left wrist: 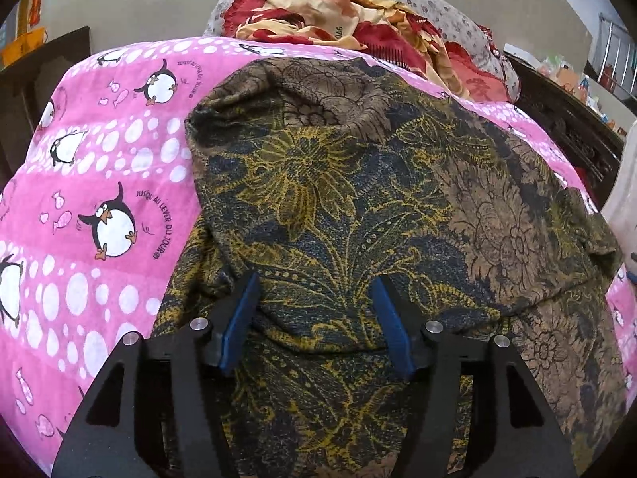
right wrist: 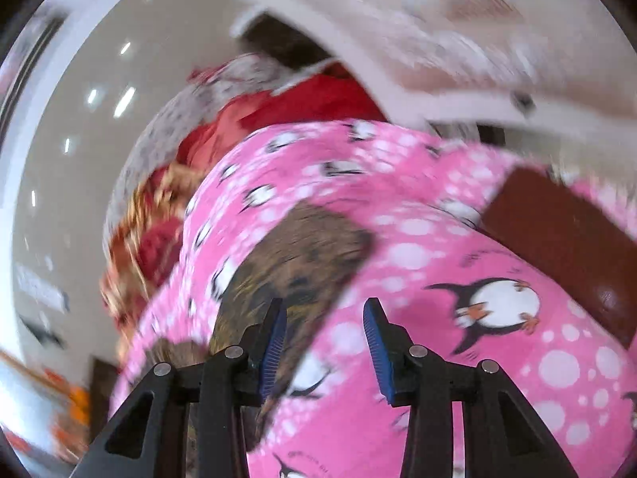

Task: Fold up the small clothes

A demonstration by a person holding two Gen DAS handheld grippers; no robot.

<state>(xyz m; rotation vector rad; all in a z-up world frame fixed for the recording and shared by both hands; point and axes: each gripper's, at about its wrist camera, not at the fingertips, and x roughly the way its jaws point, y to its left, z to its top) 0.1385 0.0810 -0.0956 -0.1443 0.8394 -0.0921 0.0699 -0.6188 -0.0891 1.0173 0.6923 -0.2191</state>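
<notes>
Blue-padded left hand-held gripper (left wrist: 316, 290) tilts down over floral garment (left wrist: 358, 207), jaws apart; right (right wrist: 324, 314) likewise apart.

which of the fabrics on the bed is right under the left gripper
The dark garment with yellow floral print, spread on the pink penguin blanket; the left gripper hangs over it, jaws open. The red and cream cloth lies bunched at the far end.

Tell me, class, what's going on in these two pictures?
A person with a gripper in each hand is folding a dark floral garment on a pink penguin blanket. The left gripper sits open over the garment, gripping nothing. The right gripper, also open and empty, is over the blanket at the garment's edge; its view is motion-blurred.
</notes>
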